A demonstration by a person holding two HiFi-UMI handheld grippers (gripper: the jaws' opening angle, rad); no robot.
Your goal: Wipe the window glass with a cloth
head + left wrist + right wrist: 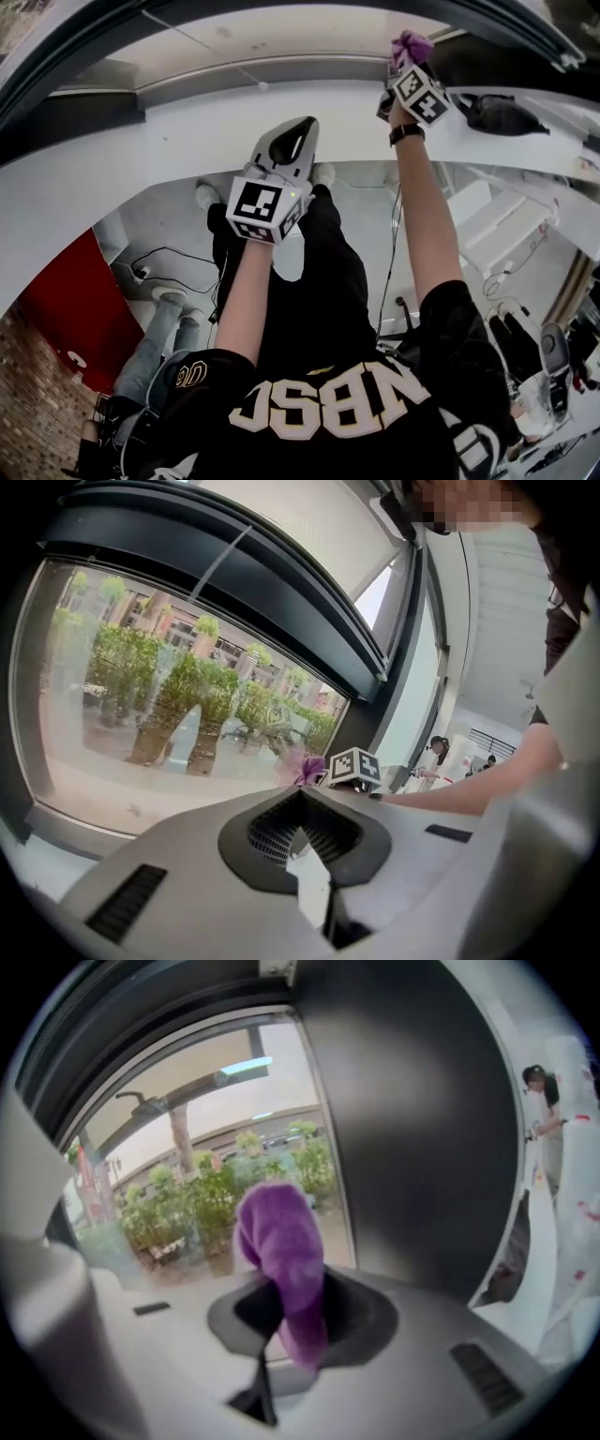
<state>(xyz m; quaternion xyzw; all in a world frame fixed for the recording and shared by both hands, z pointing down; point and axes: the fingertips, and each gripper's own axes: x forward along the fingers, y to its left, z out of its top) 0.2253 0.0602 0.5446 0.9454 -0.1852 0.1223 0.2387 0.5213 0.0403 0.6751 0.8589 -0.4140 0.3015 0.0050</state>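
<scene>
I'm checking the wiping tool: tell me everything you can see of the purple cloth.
The purple cloth looks soft and fuzzy, like microfibre, bunched into a rounded wad. The right gripper is shut on its lower end, so the wad sticks out beyond the jaws. It is held up in front of the window glass, near the dark frame at the pane's right side. Whether it touches the glass cannot be told.

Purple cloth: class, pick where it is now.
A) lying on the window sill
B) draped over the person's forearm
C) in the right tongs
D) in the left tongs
C: the right gripper view shows the purple cloth clamped in the right tongs; the left tongs are shut on nothing.
</scene>
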